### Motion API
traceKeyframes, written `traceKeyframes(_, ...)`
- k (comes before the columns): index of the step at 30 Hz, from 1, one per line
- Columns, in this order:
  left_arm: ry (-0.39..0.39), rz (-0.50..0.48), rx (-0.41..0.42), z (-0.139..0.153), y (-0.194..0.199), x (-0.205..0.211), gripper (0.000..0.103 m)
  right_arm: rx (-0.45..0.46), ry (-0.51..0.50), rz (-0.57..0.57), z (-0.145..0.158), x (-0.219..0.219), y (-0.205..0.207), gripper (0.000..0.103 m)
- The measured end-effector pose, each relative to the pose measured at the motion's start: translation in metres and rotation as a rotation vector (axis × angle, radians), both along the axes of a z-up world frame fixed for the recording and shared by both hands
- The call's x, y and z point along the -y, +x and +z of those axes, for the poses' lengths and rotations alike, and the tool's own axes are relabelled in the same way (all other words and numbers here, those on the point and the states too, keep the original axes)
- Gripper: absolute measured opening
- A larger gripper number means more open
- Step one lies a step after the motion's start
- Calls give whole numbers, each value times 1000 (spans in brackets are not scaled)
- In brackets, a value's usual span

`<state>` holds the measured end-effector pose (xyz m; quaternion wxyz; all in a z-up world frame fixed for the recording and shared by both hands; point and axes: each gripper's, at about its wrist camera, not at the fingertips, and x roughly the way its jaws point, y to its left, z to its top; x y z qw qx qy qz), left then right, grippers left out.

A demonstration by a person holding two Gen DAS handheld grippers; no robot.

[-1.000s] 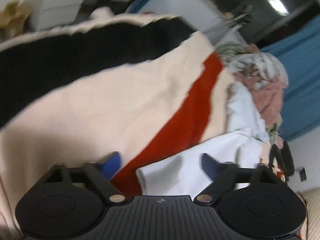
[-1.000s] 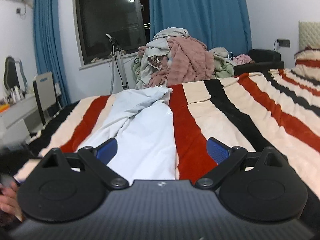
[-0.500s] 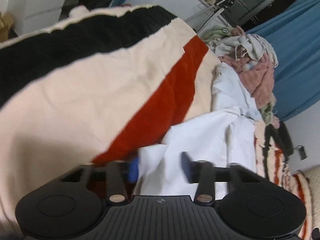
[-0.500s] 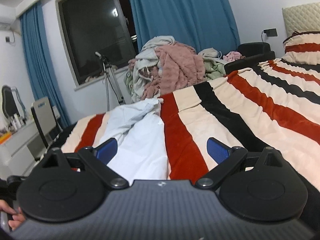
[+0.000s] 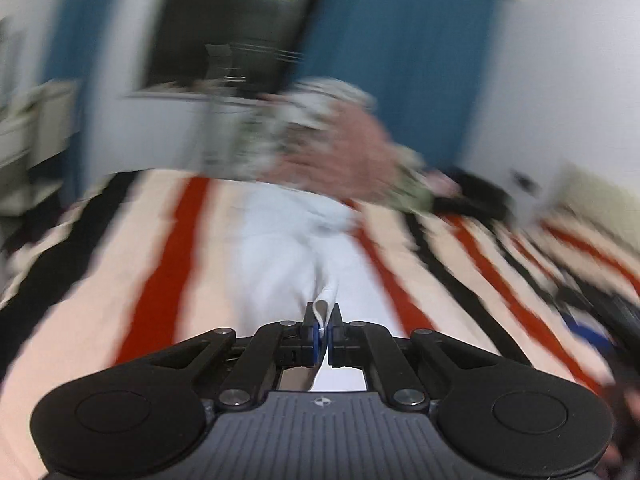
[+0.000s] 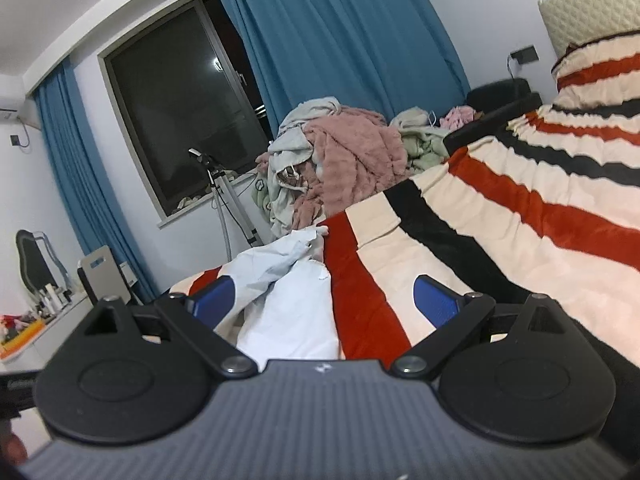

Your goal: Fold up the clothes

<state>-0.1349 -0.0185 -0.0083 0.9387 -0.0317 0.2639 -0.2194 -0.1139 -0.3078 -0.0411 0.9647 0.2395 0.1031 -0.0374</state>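
White fabric: one garment [image 5: 288,248] lies on the striped blanket [image 6: 500,232] near the bed's foot edge, one heap of clothes [image 6: 340,160] beyond. Left gripper [image 5: 323,330] has clamped a fold of its hem; right gripper [image 6: 324,300] gapes wide, empty. Left view is motion-blurred.

Bed mostly open: striped blanket [image 6: 460,248] bare to the right of the white garment [image 6: 296,312], room to pass there. Far edge blocked by clothes pile [image 6: 340,160], tripod [image 6: 228,208] beside it at the window side. Right end: blanket-covered pillow [image 6: 592,64] rises against headboard [image 6: 584,8]. Left wrist view too blurred for more.
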Motion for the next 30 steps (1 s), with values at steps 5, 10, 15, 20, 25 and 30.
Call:
traceKeyframes(5,94,-178,-178,-54,6,51,4,-57,13,55,-4,7,11,97)
traceKeyframes(10,-76,-203,-314,-65,22,23,50,-203,142,160,-29,15,33,97)
traceKeyframes(15,-263,-68,-378,-58,50,-31,75,-328,329,236,-61,15,55,97)
traceKeyframes(20,-370,151,-474,-81,78,-73,80,-464,450,216,-92,17,70,77)
traceKeyframes(25,-506,234,-612,-105,99,-102,80,-555,509,186,-114,14,78,77)
traceKeyframes(30,-509,165,-636,-108,96,-98,65,-586,582,288,-120,2,78,54)
